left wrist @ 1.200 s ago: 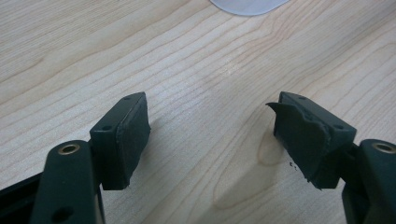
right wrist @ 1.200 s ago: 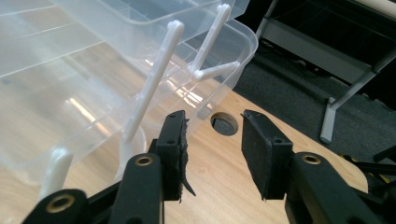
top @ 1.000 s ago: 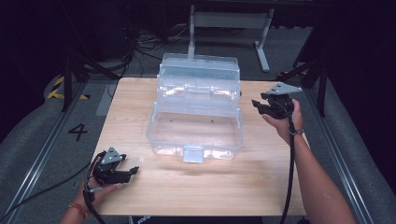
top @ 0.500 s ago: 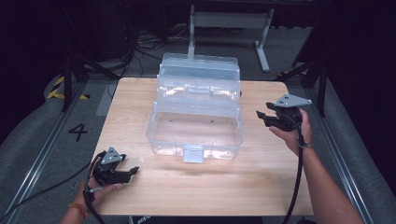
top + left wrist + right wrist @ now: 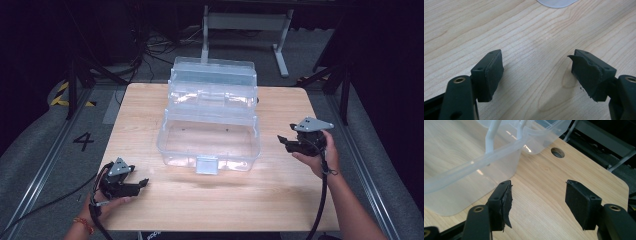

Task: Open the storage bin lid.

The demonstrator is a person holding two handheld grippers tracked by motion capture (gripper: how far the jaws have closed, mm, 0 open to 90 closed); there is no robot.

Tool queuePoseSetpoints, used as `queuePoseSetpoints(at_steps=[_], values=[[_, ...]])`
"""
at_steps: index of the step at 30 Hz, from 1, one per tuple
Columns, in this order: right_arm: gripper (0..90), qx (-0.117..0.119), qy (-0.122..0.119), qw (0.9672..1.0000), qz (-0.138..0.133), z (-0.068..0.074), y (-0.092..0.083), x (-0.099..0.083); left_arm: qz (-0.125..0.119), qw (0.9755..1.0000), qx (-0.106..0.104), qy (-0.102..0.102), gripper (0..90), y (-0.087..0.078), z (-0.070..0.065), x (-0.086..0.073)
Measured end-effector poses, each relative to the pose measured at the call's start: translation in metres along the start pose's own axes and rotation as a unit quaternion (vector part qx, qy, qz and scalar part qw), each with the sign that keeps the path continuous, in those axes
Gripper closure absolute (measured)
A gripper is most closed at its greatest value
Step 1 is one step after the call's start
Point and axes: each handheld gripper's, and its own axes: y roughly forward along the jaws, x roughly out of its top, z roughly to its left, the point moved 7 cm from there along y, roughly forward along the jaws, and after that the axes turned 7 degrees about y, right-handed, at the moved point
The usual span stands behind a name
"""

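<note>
The table (image 5: 280, 200) is evenly and brightly lit from above, while the floor and stands around it sink into near black. Under the clear plastic box (image 5: 210, 135) lies only a faint, soft shadow, and white glare streaks its far tiers. The high view is slightly soft and grainy. In both gripper views the wood grain is sharp, the near jaws cast short dim shadows, and the box's wall (image 5: 474, 167) shows bright highlights.

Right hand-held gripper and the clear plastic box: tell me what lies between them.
Only bare wooden table. In the high view, the right hand-held gripper sits beside the clear plastic box, apart from it, with nothing between them.
</note>
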Motion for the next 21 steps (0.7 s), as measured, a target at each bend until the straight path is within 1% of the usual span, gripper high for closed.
queuePoseSetpoints(at_steps=[3, 4, 9, 11, 16, 18, 20, 21], values=[[37.4, 0.003, 0.004, 1.0, 0.004, 0.001, -0.001, -0.007, -0.001, 1.0, 0.001, 0.002, 26.1, 0.0, 0.0, 0.0], [37.3, 0.001, 0.003, 1.0, 0.003, 0.002, -0.002, -0.009, 0.0, 1.0, -0.001, 0.0, 26.1, 0.0, 0.0, 0.0], [36.2, 0.006, 0.005, 1.0, 0.006, 0.004, -0.004, -0.021, 0.0, 1.0, 0.0, 0.0, 26.1, 0.0, 0.0, 0.0], [35.7, 0.006, 0.006, 0.9999, 0.012, 0.004, -0.004, -0.028, 0.0, 1.0, 0.0, 0.0, 26.1, 0.0, 0.0, 0.0], [34.6, 0.009, 0.012, 0.9997, 0.019, 0.004, -0.005, -0.042, 0.0, 1.0, 0.0, 0.0, 26.1, 0.0, 0.0, 0.0], [34.3, 0.012, 0.02, 0.9995, 0.018, 0.004, -0.007, -0.047, 0.0, 1.0, 0.001, 0.0, 26.1, 0.0, 0.0, 0.0], [33.0, 0.007, 0.02, 0.9995, 0.025, 0.002, -0.008, -0.054, 0.0, 1.0, 0.001, 0.0, 26.1, 0.0, 0.0, 0.0], [33.0, 0.007, 0.02, 0.9995, 0.025, 0.002, -0.008, -0.054, 0.0, 1.0, 0.001, 0.0, 26.0, 0.0, 0.0, 0.0]])
